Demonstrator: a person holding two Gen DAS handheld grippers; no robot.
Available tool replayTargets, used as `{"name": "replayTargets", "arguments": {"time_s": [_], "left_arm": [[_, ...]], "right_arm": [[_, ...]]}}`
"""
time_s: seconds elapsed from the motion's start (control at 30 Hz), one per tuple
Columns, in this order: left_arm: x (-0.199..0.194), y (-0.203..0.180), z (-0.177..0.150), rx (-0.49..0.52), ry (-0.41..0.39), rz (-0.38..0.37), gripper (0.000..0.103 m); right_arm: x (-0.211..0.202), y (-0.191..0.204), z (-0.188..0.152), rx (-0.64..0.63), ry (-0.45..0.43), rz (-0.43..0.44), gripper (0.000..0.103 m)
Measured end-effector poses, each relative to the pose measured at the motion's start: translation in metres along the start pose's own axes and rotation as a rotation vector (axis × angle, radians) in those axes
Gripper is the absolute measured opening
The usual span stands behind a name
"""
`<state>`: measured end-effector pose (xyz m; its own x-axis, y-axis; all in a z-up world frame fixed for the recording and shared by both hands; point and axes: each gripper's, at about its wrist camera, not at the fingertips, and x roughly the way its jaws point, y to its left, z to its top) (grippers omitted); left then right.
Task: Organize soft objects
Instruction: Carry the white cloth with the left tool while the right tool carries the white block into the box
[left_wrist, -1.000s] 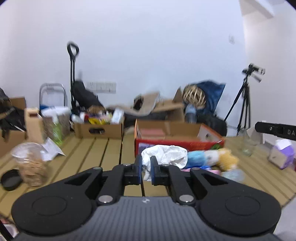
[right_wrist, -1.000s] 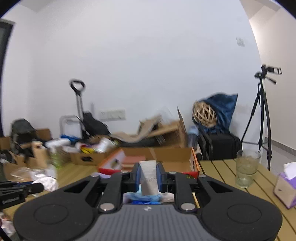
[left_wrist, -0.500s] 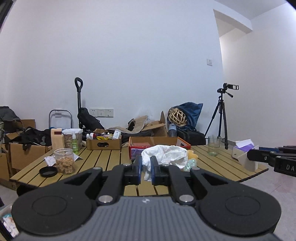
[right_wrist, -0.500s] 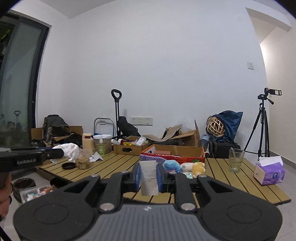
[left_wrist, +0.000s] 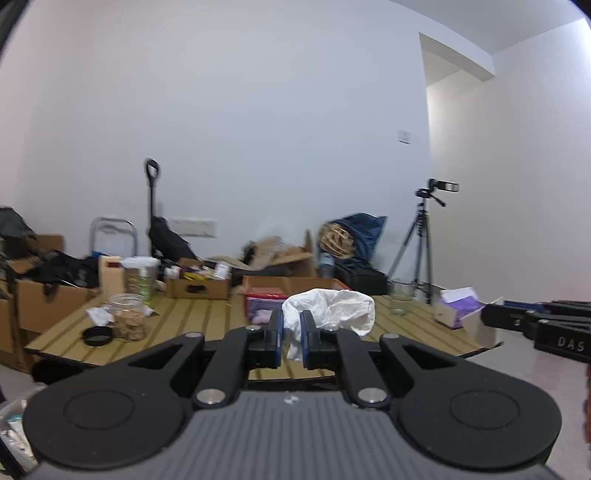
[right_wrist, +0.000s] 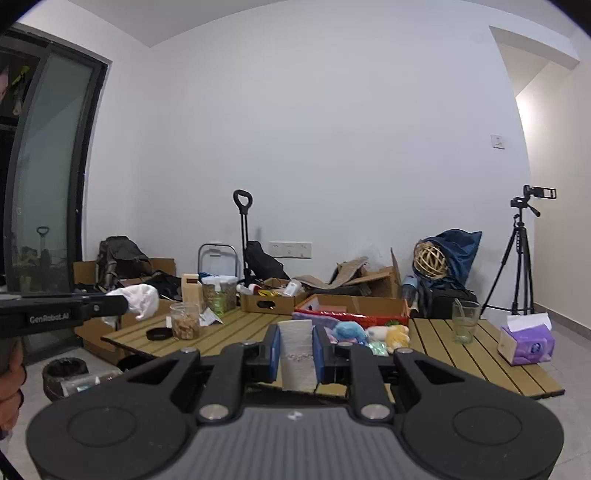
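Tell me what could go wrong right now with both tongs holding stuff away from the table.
The white plastic bag is pinched only by a corner in the left tongs, so it may slip out. The folded white cloth in the right tongs sticks up loosely and could slide. Returning, either load might knock the glass.

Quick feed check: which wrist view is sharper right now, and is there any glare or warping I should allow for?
Right wrist view is sharper: the plush toys and glass read crisply. Left wrist view is softly smeared across the back clutter, though the white bag in its fingers stays clear. Both bow straight edges at the rim; bright wash on the right-hand wall in each.
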<state>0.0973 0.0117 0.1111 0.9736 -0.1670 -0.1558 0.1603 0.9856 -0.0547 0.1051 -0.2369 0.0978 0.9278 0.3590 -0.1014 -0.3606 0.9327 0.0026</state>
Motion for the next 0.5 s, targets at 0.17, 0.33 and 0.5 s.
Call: {"name": "replayTargets", "arguments": {"time_s": [0.17,0.33,0.5], "left_arm": [[0.033,0.012,0.046,-0.012,0.064,-0.066,0.01],[0.089,0.025,0.086,-0.033,0.087,-0.071,0.01],[0.168,0.04,0.109,-0.062,0.12,-0.07,0.01]], "right_arm": [[0.025,-0.022,0.042,0.051,0.005,0.059,0.018],[0.08,-0.048,0.084,0.06,0.039,0.08,0.018],[0.162,-0.077,0.114,0.092,0.089,0.103,0.018]]}}
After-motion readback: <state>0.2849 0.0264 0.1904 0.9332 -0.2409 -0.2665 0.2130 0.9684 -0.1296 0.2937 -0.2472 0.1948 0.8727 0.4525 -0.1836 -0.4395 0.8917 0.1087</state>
